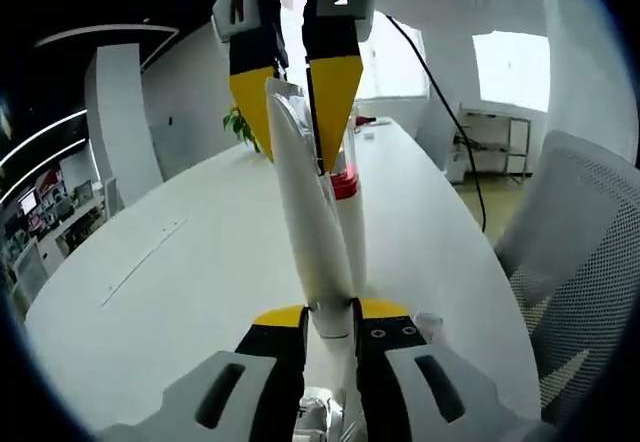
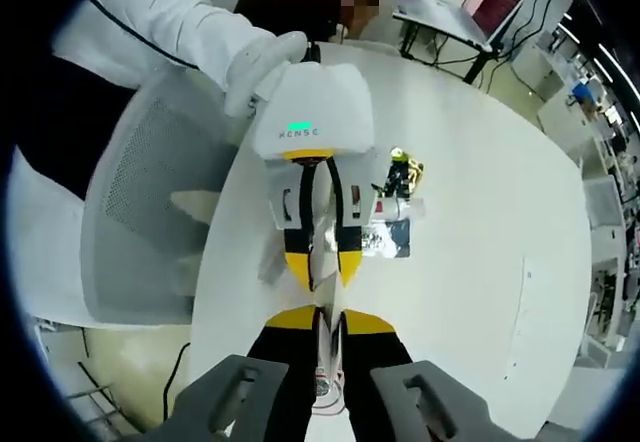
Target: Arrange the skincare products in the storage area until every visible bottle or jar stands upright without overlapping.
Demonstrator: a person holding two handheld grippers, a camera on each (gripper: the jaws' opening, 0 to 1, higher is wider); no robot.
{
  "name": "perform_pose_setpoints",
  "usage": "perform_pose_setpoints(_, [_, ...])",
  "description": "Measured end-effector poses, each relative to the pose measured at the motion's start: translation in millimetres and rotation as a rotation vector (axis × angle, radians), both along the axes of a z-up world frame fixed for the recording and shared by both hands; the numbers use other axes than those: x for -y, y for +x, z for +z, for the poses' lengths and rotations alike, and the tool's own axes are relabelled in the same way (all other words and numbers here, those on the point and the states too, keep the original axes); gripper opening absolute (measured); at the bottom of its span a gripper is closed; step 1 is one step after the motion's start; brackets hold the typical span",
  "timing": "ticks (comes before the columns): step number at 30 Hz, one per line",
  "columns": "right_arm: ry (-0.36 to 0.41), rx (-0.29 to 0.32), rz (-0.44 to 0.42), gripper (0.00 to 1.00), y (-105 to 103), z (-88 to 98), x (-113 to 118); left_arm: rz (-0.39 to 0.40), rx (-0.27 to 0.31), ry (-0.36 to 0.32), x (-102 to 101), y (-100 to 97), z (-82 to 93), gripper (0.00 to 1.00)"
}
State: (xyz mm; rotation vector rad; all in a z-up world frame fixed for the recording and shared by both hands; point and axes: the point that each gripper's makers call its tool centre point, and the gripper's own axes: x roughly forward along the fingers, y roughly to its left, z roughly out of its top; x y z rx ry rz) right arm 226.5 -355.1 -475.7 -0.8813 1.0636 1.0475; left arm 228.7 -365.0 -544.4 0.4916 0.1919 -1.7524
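A long white tube (image 1: 310, 222) hangs in the air over the white table (image 1: 180, 262), held at both ends. My left gripper (image 1: 332, 312) is shut on its near end. My right gripper (image 1: 293, 112) reaches in from the top and is shut on the flat far end. A slim bottle with a red band (image 1: 345, 184) shows just behind the tube; what holds it is hidden. In the right gripper view my right gripper (image 2: 330, 320) meets my left gripper (image 2: 322, 267) over the table's edge. Several small skincare items (image 2: 395, 212) cluster on the table (image 2: 480, 262) beyond them.
A white mesh chair (image 1: 580, 262) (image 2: 150, 212) stands against the table's edge. A potted plant (image 1: 240, 122) sits at the far end and a wire shelf cart (image 1: 495, 142) stands by the window. A person's white sleeve (image 2: 170, 22) reaches in above the chair.
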Motion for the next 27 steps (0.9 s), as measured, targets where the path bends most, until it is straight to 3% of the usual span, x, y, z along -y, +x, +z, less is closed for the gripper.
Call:
perform_pose_setpoints(3, [-0.003,-0.019,-0.054,0.0,0.2,-0.6,1.0,-0.006,-0.001,0.0,0.1,0.1,-0.5,0.17])
perform_pose_setpoints(13, [-0.02,-0.024,-0.095,0.0,-0.6,-0.9,2.9,-0.012,-0.015,-0.004,1.6,1.4,-1.3,0.17])
perform_pose_setpoints(23, [-0.016,-0.014,-0.048,0.0,-2.1,-2.6,3.1,-0.007,-0.013,-0.01,2.8,2.0,0.3,0.18])
perform_pose_setpoints(27, [-0.009,-0.024,-0.043,0.04,-4.7,-2.6,2.2,-0.003,-0.009,-0.024,3.9,1.8,4.2,0.18])
